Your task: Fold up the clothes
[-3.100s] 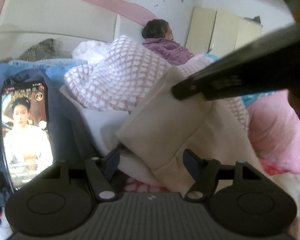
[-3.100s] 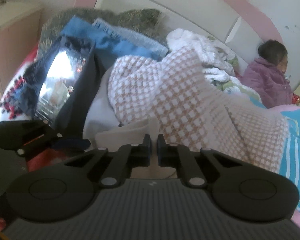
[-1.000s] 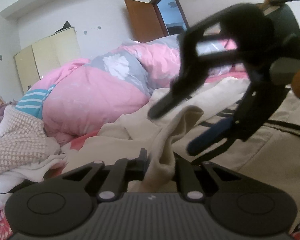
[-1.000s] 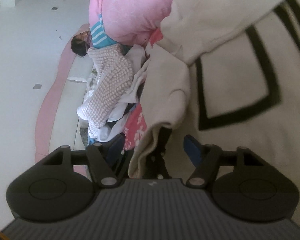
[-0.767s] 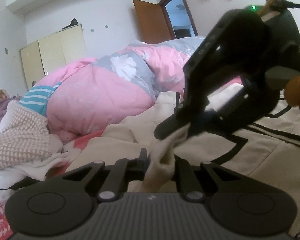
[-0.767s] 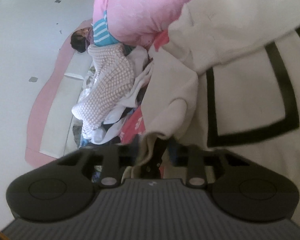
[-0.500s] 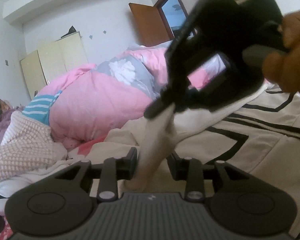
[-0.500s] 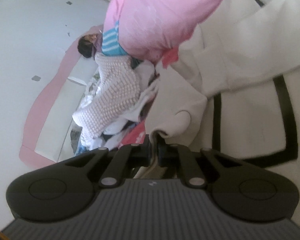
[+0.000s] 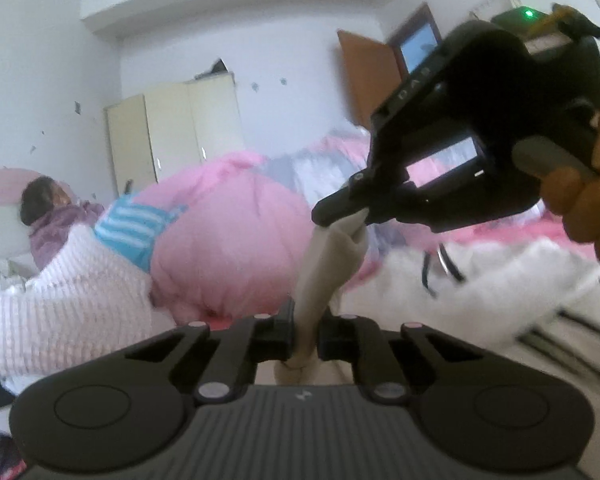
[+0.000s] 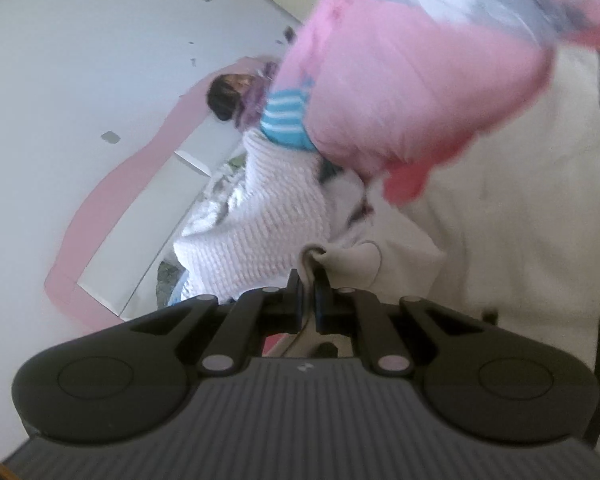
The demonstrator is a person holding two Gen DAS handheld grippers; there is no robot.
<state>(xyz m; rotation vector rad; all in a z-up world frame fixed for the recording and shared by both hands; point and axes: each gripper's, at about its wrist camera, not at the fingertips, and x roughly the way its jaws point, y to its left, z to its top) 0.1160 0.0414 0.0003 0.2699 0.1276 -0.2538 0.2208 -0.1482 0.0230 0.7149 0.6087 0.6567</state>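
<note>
Both tongs are clamped on the same cream garment with black trim lines [image 9: 476, 300], a jacket or sweatshirt by the look of it. The left tongs [image 9: 305, 330] pinch a narrow band of its cloth between their fingers, and that band rises straight ahead to the right tongs [image 9: 342, 210], which nip its upper end. The stretch between the two grips is held up off the bed, while the rest of the garment trails down to the right of the left tongs and spreads over the bed [image 9: 500, 232], blurred.

As to progress: the garment is not folded. It lies loose, with one edge or sleeve drawn taut between the tongs. That would fit either lifting it to shake it flat or carrying a part across for a fold; the pictures do not settle which. Ahead and to the left of the left tongs, a pink-and-white knit [image 9: 60, 300] sits in a rumpled heap of laundry, unfolded too.

The left wrist view shows the right tongs from outside, with the hand [image 9: 588, 200] holding them, plus the wardrobe [image 9: 172, 132] and door far ahead. The right wrist view, rolled on its side, shows the right tongs [image 10: 308, 294] squeezed together on a bunched cuff or corner, and the broad cream body of the garment to their right. Beyond lies a pink quilt [image 10: 400, 80], with a person [image 10: 228, 96] resting at the headboard.
</note>
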